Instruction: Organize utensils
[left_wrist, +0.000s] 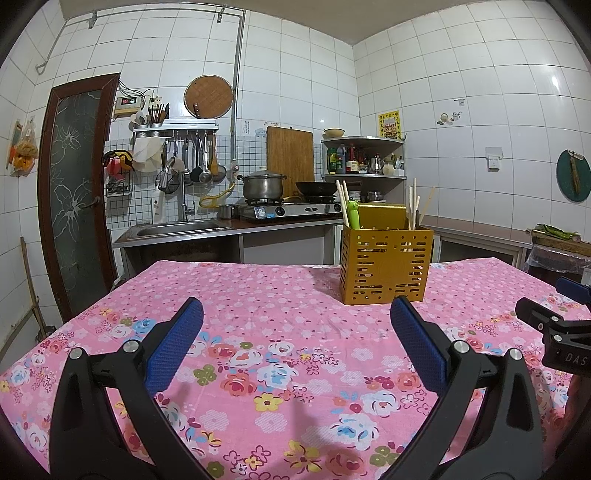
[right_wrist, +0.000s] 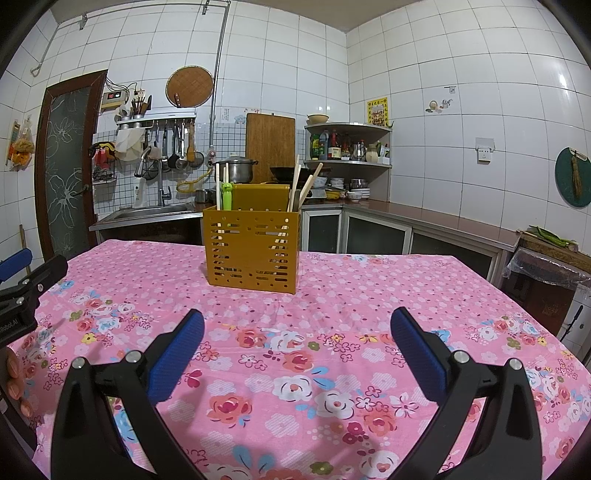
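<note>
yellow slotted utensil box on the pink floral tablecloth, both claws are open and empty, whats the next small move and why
Probably ease the right claw forward toward the yellow slotted utensil box. Both claws, left included, are open, hold nothing and sit well short of it. No loose utensils show on the pink floral tablecloth; the wooden chopsticks and the green-handled tool already stand in the box.

Tablecloth (left_wrist: 258, 295): matt floral cloth being shown. Holder (left_wrist: 386, 264): smooth perforated yellow plastic. Chopsticks (right_wrist: 295, 184): pale wood. Gripper pads (right_wrist: 177, 354): rough blue rubber being displayed. Wall tiles (left_wrist: 461, 110): glossy white.
</note>
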